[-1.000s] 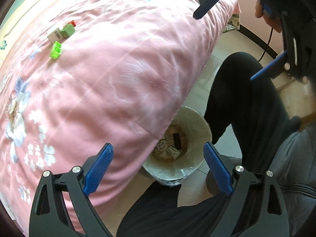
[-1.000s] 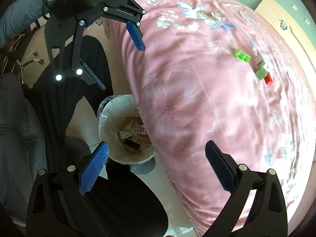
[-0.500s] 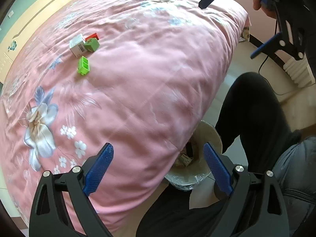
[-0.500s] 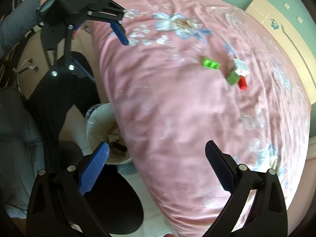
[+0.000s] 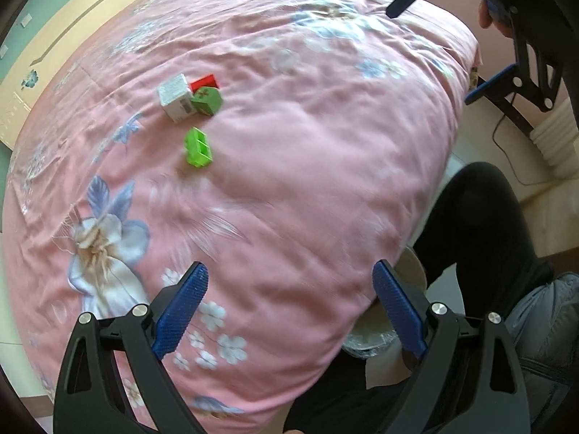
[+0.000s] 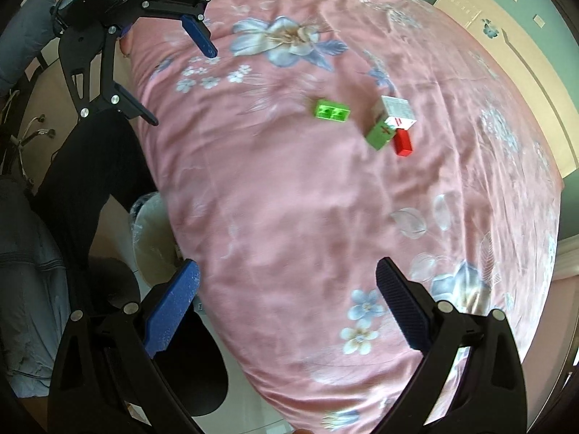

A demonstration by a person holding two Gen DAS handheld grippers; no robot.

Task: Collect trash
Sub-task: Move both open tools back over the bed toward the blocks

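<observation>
I have both tongs hanging over the pink floral bedspread (image 5: 325,152), and neither grips anything — the left gripper (image 5: 289,303) has its blue-padded fingers spread wide with only quilt between them, and the right gripper (image 6: 287,296) is spread just as wide. The trash sits far out on the bed, well apart from either tool: a bright green two-cell plastic block (image 5: 198,147) lies nearest, and just beyond it a small cluster touches together — a white printed cardboard box (image 5: 175,97), a darker green cube-shaped carton (image 5: 207,100) and a red rectangular box (image 5: 205,81) tucked behind. By the bed's edge on the floor, the white bag-lined waste bin (image 6: 152,249) is half hidden by the quilt, beside my black-trousered leg (image 5: 477,224).
</observation>
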